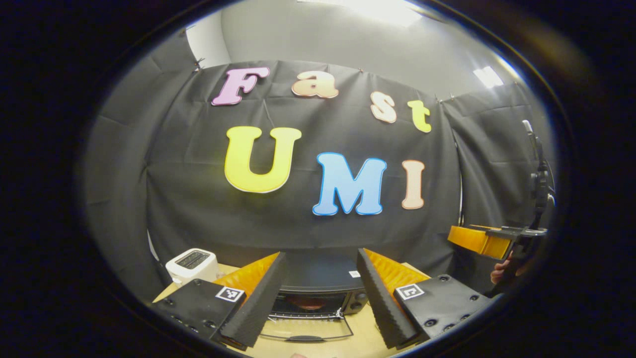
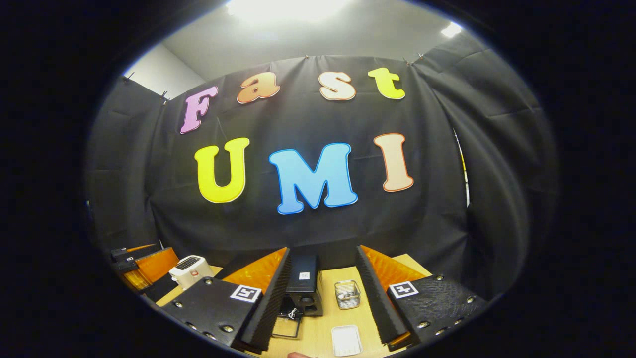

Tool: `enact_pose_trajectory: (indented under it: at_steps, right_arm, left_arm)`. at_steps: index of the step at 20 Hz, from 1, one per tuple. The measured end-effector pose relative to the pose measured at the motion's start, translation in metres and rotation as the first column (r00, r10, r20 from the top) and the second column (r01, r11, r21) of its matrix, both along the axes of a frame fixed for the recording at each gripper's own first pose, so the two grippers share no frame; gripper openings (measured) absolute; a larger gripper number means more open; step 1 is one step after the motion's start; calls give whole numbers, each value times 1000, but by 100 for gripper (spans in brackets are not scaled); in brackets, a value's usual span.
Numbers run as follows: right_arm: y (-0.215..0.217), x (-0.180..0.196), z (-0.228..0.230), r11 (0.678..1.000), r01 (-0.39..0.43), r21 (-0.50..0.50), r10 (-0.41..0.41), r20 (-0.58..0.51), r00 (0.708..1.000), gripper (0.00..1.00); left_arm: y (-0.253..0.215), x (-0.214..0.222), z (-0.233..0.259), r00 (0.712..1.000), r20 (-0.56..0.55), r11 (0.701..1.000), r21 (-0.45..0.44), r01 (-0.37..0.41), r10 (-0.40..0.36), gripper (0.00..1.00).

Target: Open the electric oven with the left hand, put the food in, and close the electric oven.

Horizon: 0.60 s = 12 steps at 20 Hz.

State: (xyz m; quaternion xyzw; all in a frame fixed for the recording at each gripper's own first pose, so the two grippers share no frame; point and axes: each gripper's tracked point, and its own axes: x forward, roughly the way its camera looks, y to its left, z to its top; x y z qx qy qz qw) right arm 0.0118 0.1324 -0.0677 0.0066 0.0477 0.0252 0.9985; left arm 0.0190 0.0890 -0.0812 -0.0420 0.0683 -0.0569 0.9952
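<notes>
a: at six o'clock in the left gripper view sits the electric oven, its glass door already dropped flat toward the camera on the wooden table. something reddish shows inside through the opening, too blurred to name.

b: and the left gripper?

a: its fingers are spread wide with nothing between them, framing the oven from above and well apart from it. the right gripper is just as wide and holds nothing either.

b: so where is the food?

a: hard to say. in the right gripper view a small wire basket stands just right of the oven at six o'clock, and a pale flat tray lies nearer the camera. whether either holds the food cannot be told.

b: what could go wrong?

a: the lowered door juts out over the table, so a gripper coming in low could knock it or catch its handle. the basket looks light and may tip if pinched off-centre. a white toaster at seven o'clock crowds the left side.

b: any writing?

a: square black-and-white markers sit on the fingers, and a small white sticker on the oven's top is too small to read. no brand can be made out.
</notes>
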Motion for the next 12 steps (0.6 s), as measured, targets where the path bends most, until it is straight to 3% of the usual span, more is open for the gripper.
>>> enact_pose_trajectory:
  at_steps: [2, 3, 6, 7, 8, 9, 12]
  right_arm:
    - [-3, -2, 5, 999, -31, -8, 31, 11, 999, 83]
    - [-5, -1, 9, 999, -36, -12, 36, 21, 999, 93]
    - [-10, 2, 18, 999, -44, -9, 44, 52, 998, 90]
    - [-11, 0, 21, 999, -46, -11, 47, 58, 997, 98]
    - [-12, -1, 21, 999, -50, -17, 51, 66, 996, 90]
    - [-11, 1, 20, 998, -52, -26, 54, 68, 996, 98]
    - [-15, -1, 19, 998, -47, -29, 49, 70, 996, 98]
  left_arm:
    - [-8, 0, -7, 1000, -20, 1000, -6, -10, 10, 97]
    - [-10, 0, -11, 1000, -27, 1000, -9, -8, 8, 98]
    - [-16, -2, -29, 997, -74, 1000, 5, -2, 2, 95]
    - [-17, -1, -37, 996, -93, 1000, 7, -3, 3, 98]
    - [-19, -1, -46, 993, -120, 1000, 4, 3, -3, 95]
    - [-21, -2, -57, 989, -149, 1000, 4, 8, -7, 97]
    - [-23, -3, -89, 973, -232, 1000, 21, 20, -15, 97]
